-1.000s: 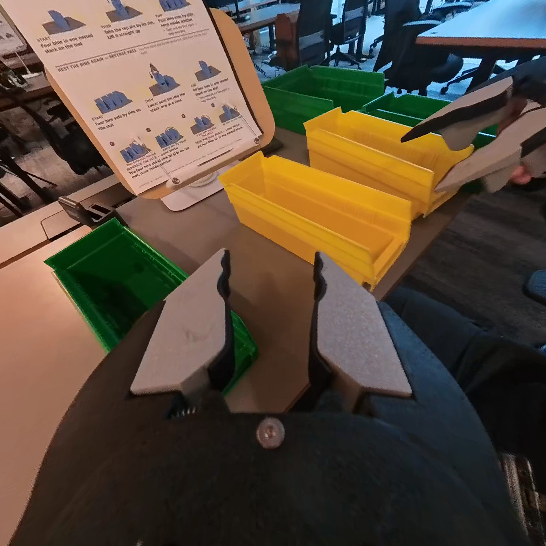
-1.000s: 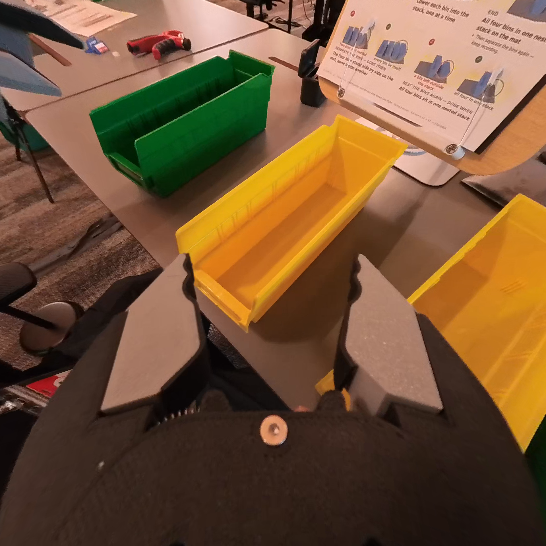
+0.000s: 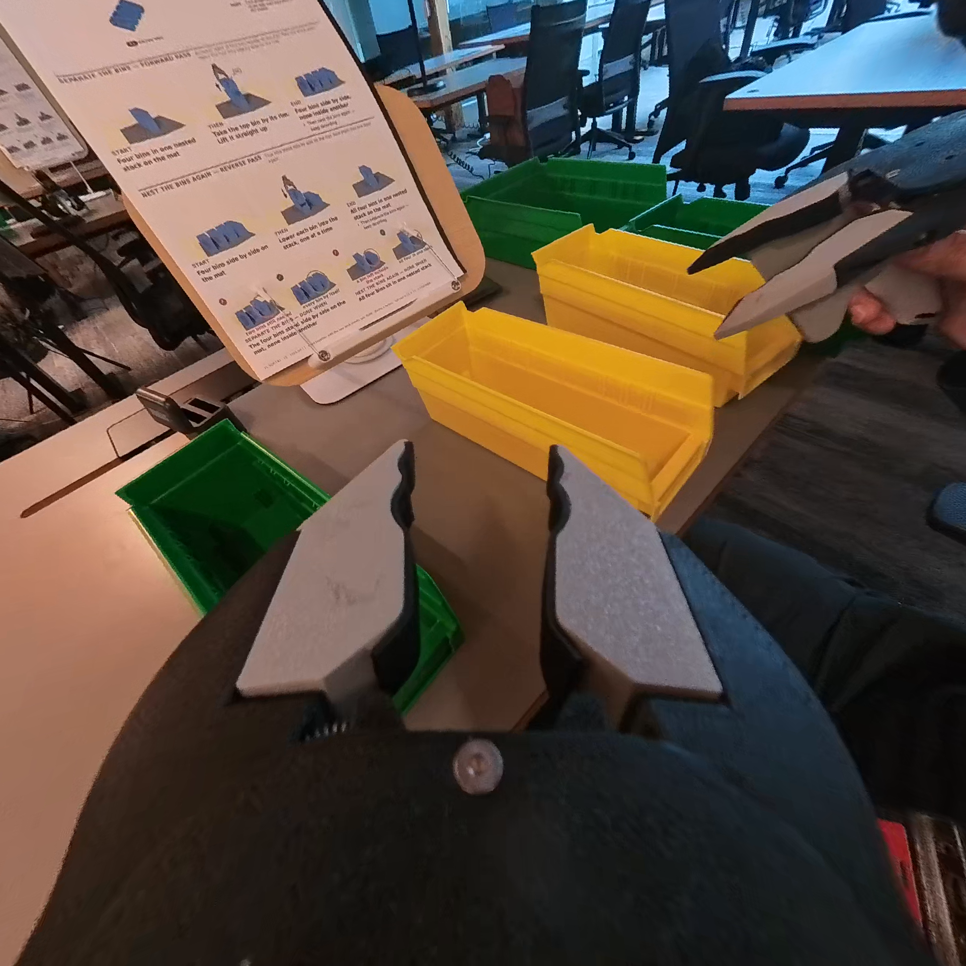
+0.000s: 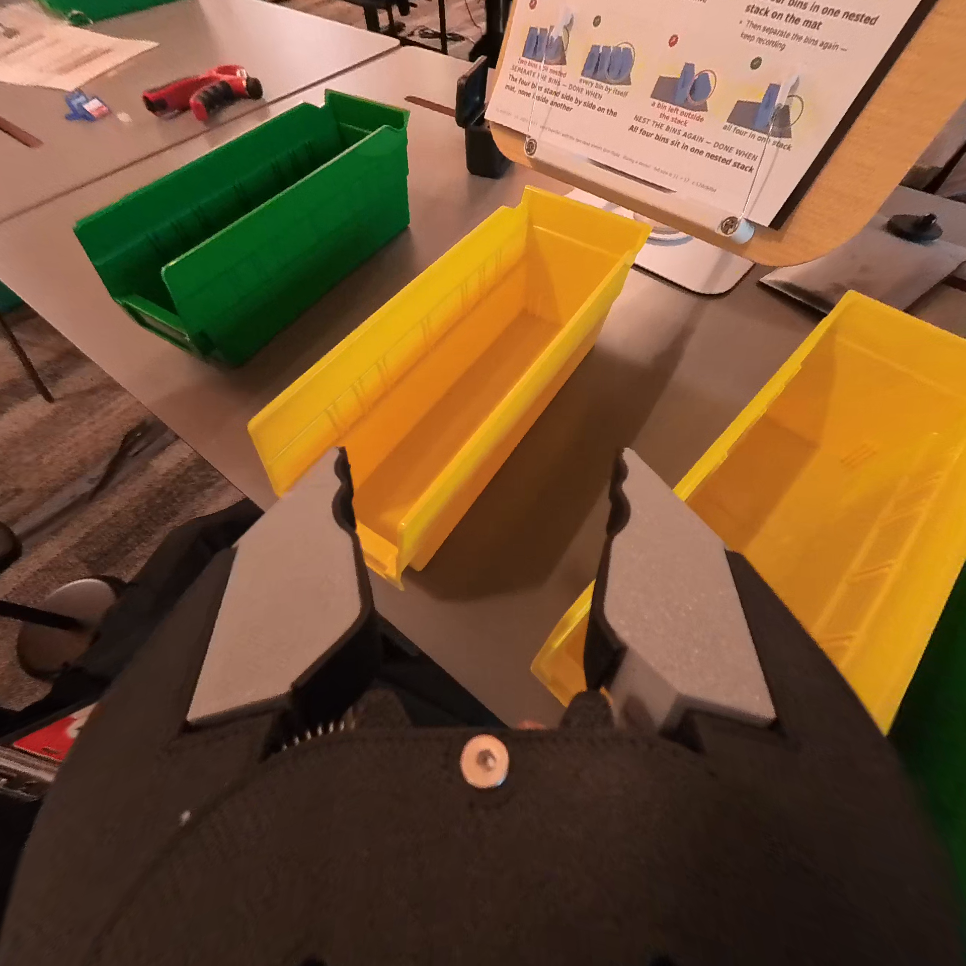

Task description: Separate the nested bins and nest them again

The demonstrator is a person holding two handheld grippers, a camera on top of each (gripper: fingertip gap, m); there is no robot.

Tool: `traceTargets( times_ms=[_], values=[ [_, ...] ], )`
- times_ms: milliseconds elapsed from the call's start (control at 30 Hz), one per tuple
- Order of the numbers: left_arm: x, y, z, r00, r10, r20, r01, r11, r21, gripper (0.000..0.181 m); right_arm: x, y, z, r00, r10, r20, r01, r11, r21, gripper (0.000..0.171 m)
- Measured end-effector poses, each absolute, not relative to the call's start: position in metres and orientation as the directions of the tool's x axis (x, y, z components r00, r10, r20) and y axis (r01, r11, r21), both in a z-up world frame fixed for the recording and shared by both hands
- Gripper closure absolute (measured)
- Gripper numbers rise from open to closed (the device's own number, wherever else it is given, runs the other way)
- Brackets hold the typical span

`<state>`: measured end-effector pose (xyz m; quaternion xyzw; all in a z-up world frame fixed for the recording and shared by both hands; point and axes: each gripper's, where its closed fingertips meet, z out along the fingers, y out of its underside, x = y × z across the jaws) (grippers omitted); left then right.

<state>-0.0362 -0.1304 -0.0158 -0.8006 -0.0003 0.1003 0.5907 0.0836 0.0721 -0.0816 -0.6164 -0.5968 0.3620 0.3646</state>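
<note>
Hovering over the desk edge, the left gripper (image 3: 478, 470) is being held with its fingers spread apart and nothing between them. Same deal for the right gripper (image 4: 481, 470): fingers apart, empty, being pointed at the near end of the middle yellow bin (image 4: 470, 366).

From the left wrist view, a green bin (image 3: 209, 502) is being partly covered by the left finger at about 9 o'clock, the middle yellow bin (image 3: 564, 397) is sitting at roughly 1 o'clock, and a second yellow bin (image 3: 643, 292) is sitting further out at 2 o'clock, right under the other gripper's tips. More green bins (image 3: 564, 198) are being kept behind that at 1 o'clock. From the right wrist view, the green bin (image 4: 251, 225) is at 10 o'clock and the second yellow bin (image 4: 847, 496) at 3 o'clock. An instruction board (image 4: 705, 104) is being propped up at 12 to 1 o'clock on the grey table (image 4: 522, 601).

Judging by the layout, the bins are being left side by side with none visibly inside another here, so separating looks done and the re-nesting step is probably being started. Next, a rim is likely needing to be pinched, most plausibly on the middle yellow bin, then lifted and lowered straight into a neighbour. Walls are tapered, so alignment is going to matter.
</note>
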Motion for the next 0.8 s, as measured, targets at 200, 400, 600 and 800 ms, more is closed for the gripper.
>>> traceTargets(
  times_ms=[200, 400, 600, 800],
  values=[
    [-0.036, -0.129, -0.018, 0.980, 0.118, -0.161, -0.118, -0.310, -0.943, 0.132, 0.083, 0.071, -0.078, 0.029, 0.999, -0.043, 0.454, -0.051, -0.890, 0.075],
    [-0.034, -0.127, -0.020, 0.980, 0.114, -0.166, -0.123, -0.315, -0.941, 0.132, 0.084, 0.068, -0.071, 0.012, 0.998, -0.055, 0.431, -0.054, -0.901, 0.071],
    [-0.035, -0.127, -0.021, 0.980, 0.114, -0.164, -0.120, -0.318, -0.940, 0.132, 0.083, 0.068, -0.073, 0.005, 0.998, -0.066, 0.434, -0.062, -0.899, 0.069],
    [-0.035, -0.128, -0.020, 0.979, 0.115, -0.168, -0.124, -0.317, -0.940, 0.132, 0.083, 0.063, -0.073, -0.013, 0.996, -0.085, 0.437, -0.070, -0.897, 0.068]
  ],
)
